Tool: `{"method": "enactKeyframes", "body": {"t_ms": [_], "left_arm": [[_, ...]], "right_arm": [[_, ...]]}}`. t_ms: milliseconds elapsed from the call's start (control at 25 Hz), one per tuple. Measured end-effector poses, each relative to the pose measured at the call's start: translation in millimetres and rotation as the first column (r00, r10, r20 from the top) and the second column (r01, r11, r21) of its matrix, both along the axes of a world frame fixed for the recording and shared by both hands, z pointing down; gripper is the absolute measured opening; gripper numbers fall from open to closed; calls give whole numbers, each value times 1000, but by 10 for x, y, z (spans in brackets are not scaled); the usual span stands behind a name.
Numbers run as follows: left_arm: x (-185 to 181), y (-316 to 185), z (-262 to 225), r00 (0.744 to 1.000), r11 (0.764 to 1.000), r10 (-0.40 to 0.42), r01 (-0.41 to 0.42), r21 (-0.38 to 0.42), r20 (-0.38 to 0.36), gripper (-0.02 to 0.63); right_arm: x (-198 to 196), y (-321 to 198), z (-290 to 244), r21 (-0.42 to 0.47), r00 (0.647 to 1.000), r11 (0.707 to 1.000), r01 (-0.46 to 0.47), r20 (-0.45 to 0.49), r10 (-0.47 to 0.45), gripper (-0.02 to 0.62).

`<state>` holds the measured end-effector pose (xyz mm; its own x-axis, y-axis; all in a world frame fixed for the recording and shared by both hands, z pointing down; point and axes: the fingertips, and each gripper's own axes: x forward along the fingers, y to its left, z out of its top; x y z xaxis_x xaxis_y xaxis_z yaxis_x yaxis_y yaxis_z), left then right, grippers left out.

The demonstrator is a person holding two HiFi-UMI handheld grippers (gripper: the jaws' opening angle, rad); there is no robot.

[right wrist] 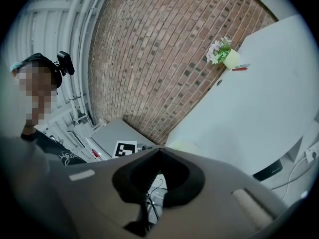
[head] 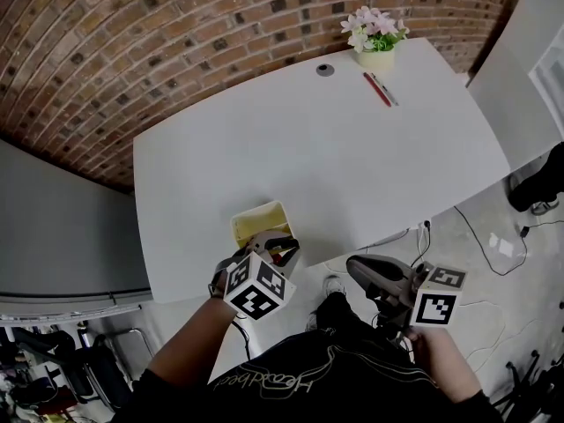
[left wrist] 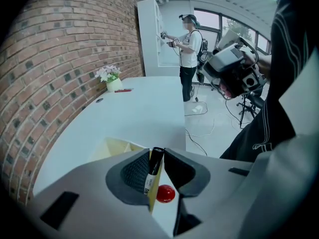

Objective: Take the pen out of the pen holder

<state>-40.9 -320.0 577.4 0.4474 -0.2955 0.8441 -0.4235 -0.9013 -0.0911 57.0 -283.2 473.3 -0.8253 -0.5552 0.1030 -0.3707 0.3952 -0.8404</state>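
A pale yellow pen holder (head: 258, 219) stands at the near edge of the white table (head: 335, 148). My left gripper (head: 275, 249) hangs right over its near side. In the left gripper view the jaws (left wrist: 153, 156) are shut on a black pen (left wrist: 152, 176) with a white label, which stands upright between the pads above the holder (left wrist: 117, 148). A red round-topped item (left wrist: 165, 193) shows just below the pen. My right gripper (head: 366, 270) is off the table, to the right over the floor, shut (right wrist: 159, 151) with nothing in it.
At the table's far end stand a small pot of pink flowers (head: 375, 38), a red pen beside a second pen (head: 379, 89), and a grey round disc (head: 325, 70). A brick wall runs behind. Cables lie on the floor at right. A person (left wrist: 188, 44) stands far off.
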Motion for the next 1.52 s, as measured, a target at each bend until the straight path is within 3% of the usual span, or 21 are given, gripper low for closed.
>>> {"method": "enactKeyframes", "body": {"t_ms": [360, 920, 1240, 1360, 1520], "left_arm": [[-30, 8, -72, 1000, 999, -4, 4, 34, -15, 81], [-252, -33, -441, 987, 984, -116, 130, 125, -111, 75], [-349, -6, -826, 949, 948, -194, 247, 203, -248, 74], [-356, 33, -1009, 933, 931, -203, 278, 236, -298, 74], [-367, 49, -1246, 897, 914, -222, 327, 239, -381, 74]], "right_arm": [[-17, 20, -2, -1, 1000, 1000, -20, 14, 20, 3], [-173, 149, -114, 23, 1000, 1000, -13, -12, 13, 3], [-273, 286, -306, 63, 999, 998, -16, -34, 19, 3], [-297, 370, -431, 72, 1000, 997, -30, -3, 30, 3], [-300, 463, -615, 125, 999, 992, -31, -26, 35, 3]]}}
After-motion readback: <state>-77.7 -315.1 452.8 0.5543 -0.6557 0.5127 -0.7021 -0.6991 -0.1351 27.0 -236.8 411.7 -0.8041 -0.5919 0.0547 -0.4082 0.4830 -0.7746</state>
